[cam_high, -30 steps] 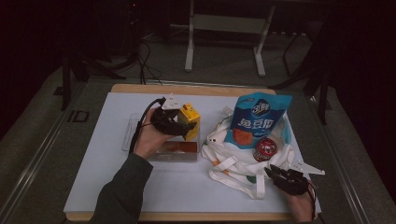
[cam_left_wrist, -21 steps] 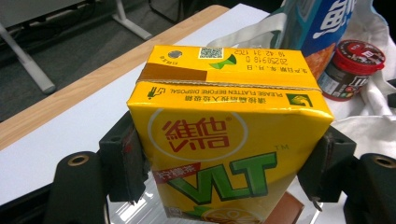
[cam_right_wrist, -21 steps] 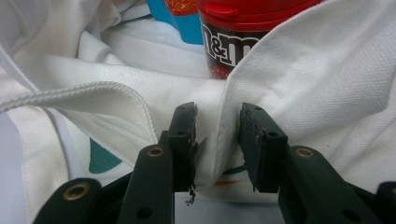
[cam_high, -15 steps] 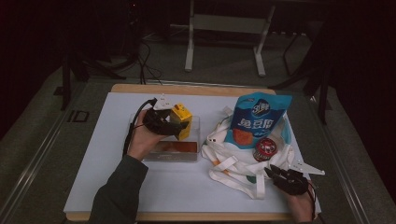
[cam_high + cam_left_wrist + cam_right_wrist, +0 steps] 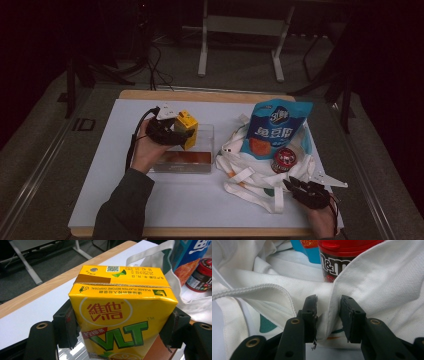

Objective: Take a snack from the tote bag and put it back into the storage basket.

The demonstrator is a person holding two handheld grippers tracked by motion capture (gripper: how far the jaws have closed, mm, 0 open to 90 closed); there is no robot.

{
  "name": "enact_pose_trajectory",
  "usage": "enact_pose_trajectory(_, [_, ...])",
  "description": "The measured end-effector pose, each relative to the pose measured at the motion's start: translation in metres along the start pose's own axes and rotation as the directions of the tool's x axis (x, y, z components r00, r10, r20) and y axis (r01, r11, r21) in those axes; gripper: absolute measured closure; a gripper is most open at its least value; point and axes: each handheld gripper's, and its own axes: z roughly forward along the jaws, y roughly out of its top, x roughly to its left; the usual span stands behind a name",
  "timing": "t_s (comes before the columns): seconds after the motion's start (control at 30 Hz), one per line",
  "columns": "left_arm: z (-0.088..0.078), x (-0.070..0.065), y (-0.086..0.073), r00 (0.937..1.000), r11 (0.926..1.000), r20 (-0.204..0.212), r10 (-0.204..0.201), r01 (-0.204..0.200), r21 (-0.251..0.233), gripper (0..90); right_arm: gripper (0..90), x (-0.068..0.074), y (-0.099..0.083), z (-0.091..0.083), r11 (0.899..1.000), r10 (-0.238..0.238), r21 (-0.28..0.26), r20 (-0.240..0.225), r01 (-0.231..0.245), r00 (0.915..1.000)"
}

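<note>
A yellow VLT lemon tea carton (image 5: 186, 127) (image 5: 120, 315) is clamped by its sides in my left gripper (image 5: 176, 134) (image 5: 120, 325), held above a clear plastic box (image 5: 185, 161). At the front right, my right gripper (image 5: 292, 186) (image 5: 328, 307) is shut on the rim of a white tote bag (image 5: 250, 175) (image 5: 387, 285), with a fold of fabric pinched between its pads. A blue snack bag (image 5: 280, 127) and a red-lidded M&M's jar (image 5: 285, 160) (image 5: 337, 257) sit in the bag's mouth.
Everything rests on a white mat (image 5: 125, 200) over a wooden table (image 5: 200, 96). The bag's straps (image 5: 240, 176) trail toward the front edge. Metal stand legs (image 5: 202, 45) and cables are on the floor beyond the table.
My left hand has carried the carton a little to the left over the clear box. The right gripper and the bag have stayed put.
</note>
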Motion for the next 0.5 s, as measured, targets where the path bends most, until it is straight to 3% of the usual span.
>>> enact_pose_trajectory(0.5, [-0.003,0.016,-0.015,0.9983,0.9994,-0.048,-0.032,0.033,0.012,28.7,66.4,0.0,0.0,0.0,1.0,0.0,0.0,0.0,0.0,1.0])
